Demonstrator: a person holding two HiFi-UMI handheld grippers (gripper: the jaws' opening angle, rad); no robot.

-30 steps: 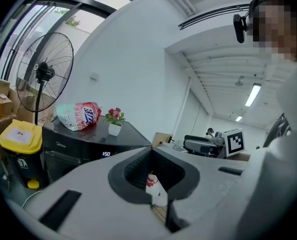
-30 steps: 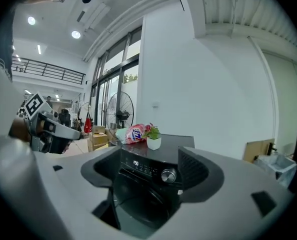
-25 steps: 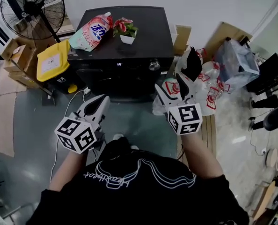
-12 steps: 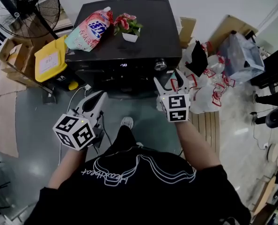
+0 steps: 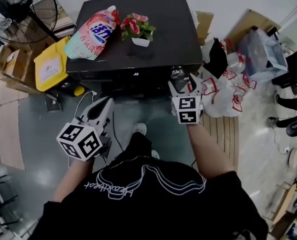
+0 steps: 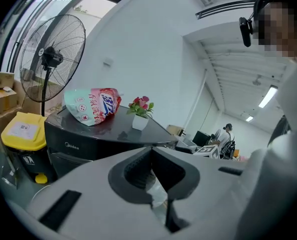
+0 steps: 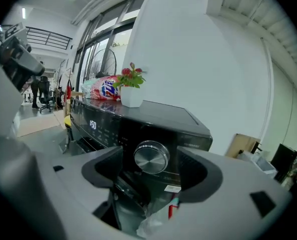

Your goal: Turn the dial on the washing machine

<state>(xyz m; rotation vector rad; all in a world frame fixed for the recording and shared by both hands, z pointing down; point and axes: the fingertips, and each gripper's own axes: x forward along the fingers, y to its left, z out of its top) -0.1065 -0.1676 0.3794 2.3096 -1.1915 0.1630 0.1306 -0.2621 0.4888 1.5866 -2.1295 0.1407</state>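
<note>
Dial (image 7: 151, 157) sat untouched at twelve o'clock between the right gripper's (image 5: 183, 84) wide, closing jaws; centring first would have steadied the pinch.

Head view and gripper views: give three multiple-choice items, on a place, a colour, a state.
1. On the washing machine, in the head view, the potted flower stands: A left of the detergent pouch; B right of it; C on it.
2. The dial is: A silver; B red; C yellow.
3. The left gripper's jaws are: A wide apart; B on the dial; C together, empty.
B: the pot sits to the pouch's right. A: brushed metal face. C: the tips meet, nothing between.
</note>
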